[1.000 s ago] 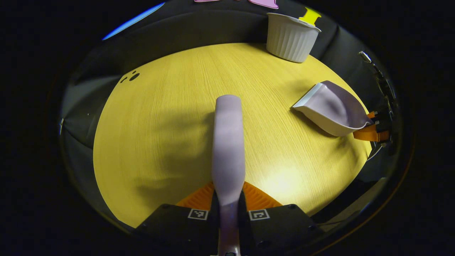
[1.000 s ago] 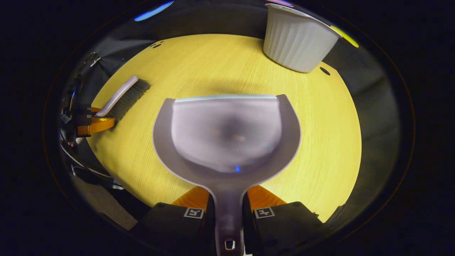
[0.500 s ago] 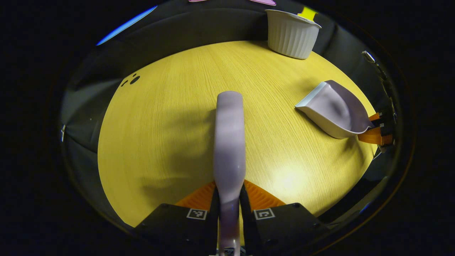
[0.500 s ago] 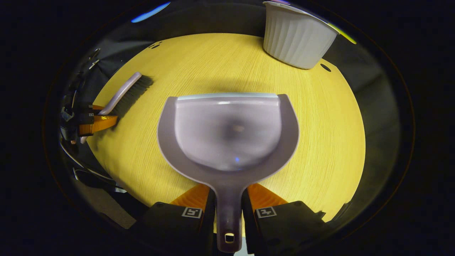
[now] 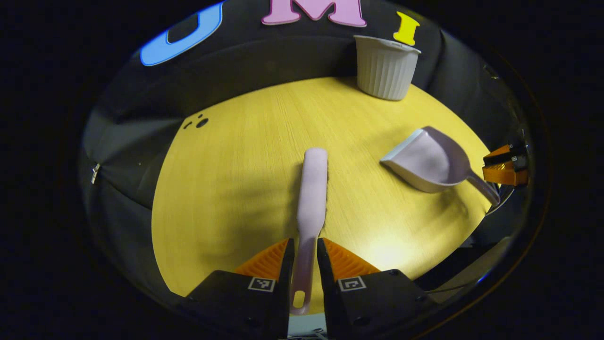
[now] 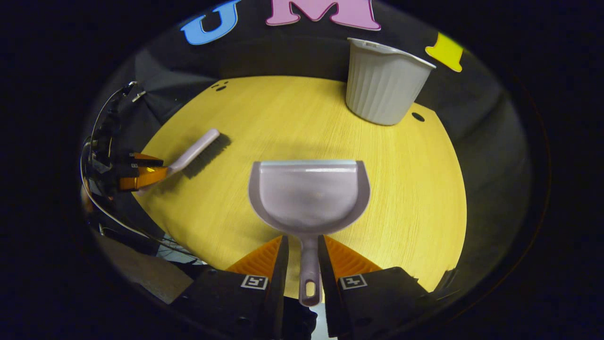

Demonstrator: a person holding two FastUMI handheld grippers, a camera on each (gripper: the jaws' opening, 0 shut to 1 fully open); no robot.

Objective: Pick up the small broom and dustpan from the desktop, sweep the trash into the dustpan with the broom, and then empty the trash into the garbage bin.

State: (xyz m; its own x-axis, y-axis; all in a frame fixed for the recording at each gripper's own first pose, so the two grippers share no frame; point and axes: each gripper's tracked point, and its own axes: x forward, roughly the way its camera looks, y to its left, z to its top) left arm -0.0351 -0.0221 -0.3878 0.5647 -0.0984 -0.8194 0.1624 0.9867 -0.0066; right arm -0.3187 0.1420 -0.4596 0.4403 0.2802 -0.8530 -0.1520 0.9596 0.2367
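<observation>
**Broom and dustpan between the fingers**

Left tool (image 5: 302,264) – fingers flank the broom (image 5: 312,189) handle w/ slight gaps, looks released; broom lies on bench (image 5: 226,189). Right tool (image 6: 302,264) likewise around dustpan (image 6: 309,198) handle, not clenched. Bin (image 6: 382,87) at far edge.

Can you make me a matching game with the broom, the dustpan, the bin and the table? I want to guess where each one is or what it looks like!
Things:
1. broom
2. dustpan
3. garbage bin
4. table

Clues:
A. yellow wood, everything sits on it
B. white and ribbed, standing upright at the far edge
C. lying flat with its handle between the left gripper's fingers
D. scoop mouth facing away, handle between the right gripper's fingers

Pairs: 1-C, 2-D, 3-B, 4-A
</observation>
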